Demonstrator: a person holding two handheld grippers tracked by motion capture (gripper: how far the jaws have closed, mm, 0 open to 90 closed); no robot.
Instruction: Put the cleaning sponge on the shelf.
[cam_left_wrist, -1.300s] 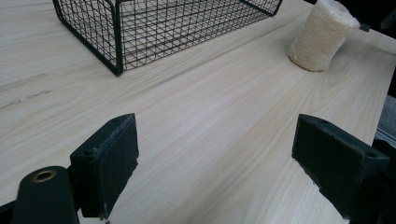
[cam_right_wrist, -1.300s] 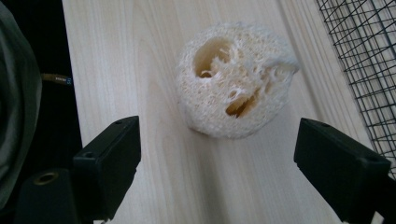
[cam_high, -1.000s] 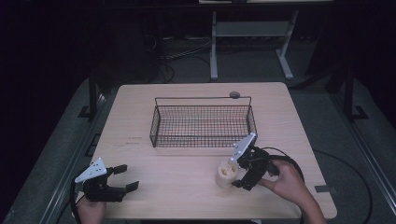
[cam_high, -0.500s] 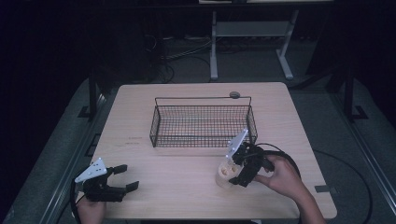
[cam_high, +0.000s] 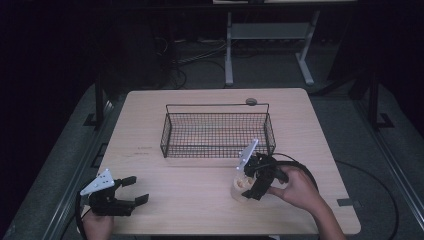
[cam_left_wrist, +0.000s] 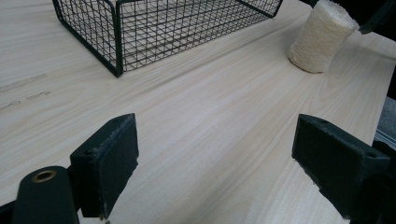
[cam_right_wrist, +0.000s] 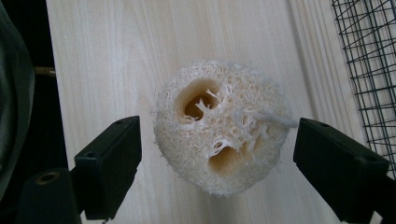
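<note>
Pale wood counter (cam_high: 200, 200), dark floor all round. Wire basket (cam_high: 217, 131) is set mid-counter. Loofah sponge (cam_right_wrist: 223, 125) is stood upright near the basket's front right corner, bracketed by the right gripper (cam_high: 248, 184), jaws spread, neither touching. Left gripper (cam_high: 131, 190) is held wide open at the front left edge, bare wood ahead.
</note>
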